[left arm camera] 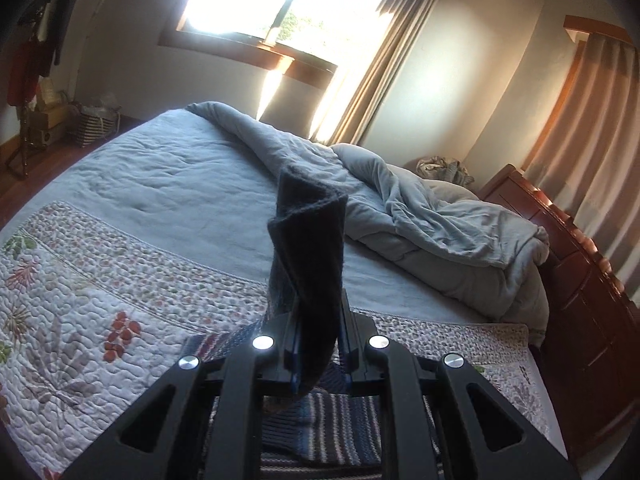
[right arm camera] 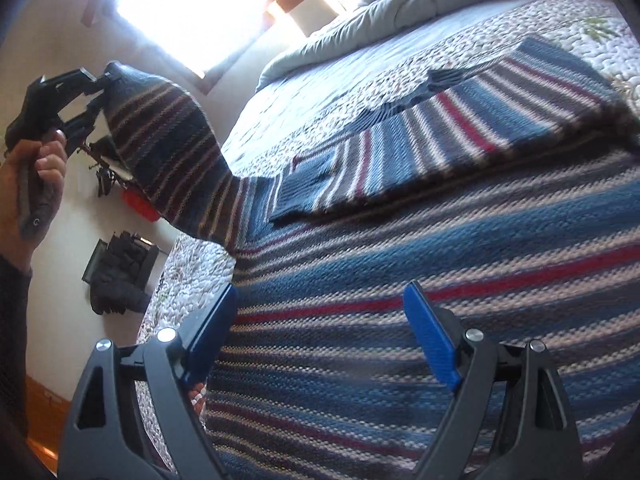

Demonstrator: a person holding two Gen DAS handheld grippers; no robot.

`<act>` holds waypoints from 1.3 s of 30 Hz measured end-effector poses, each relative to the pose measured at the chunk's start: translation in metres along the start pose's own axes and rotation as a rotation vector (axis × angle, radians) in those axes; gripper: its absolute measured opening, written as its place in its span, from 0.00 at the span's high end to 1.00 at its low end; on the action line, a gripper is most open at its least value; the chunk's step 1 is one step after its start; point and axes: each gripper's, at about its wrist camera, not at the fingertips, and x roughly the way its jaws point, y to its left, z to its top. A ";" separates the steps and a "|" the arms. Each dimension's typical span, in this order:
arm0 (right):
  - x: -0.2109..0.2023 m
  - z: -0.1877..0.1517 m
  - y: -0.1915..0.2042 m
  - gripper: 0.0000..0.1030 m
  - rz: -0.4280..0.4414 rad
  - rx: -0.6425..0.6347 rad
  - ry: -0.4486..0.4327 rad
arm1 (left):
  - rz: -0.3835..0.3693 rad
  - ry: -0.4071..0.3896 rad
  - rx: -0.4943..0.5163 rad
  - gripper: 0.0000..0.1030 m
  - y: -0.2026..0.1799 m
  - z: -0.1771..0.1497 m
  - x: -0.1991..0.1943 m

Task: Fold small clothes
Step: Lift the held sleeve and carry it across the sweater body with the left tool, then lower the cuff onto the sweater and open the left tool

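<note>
Lying across the floral quilt [right arm camera: 192,264], the striped sweater [right arm camera: 400,272] runs lengthwise away from the right gripper [right arm camera: 320,320], its near end cut off below. One sleeve [right arm camera: 160,140] rises leftward, pinched in the left gripper [right arm camera: 102,80]. Right jaws stand spread above the knit, whether touching is unclear.

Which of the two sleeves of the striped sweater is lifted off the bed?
The sleeve pinched by the left gripper; the other sleeve lies folded across the sweater.
</note>
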 end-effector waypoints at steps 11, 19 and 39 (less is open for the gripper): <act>-0.037 0.014 -0.038 0.16 -0.002 0.082 -0.051 | -0.088 0.076 0.023 0.86 -0.092 -0.066 0.068; -0.053 0.019 -0.056 0.16 -0.001 0.132 -0.083 | -0.103 0.141 0.039 0.86 -0.130 -0.131 0.117; -0.069 0.018 -0.074 0.16 -0.035 0.211 -0.128 | -0.254 0.336 -0.095 0.20 -0.108 -0.236 0.180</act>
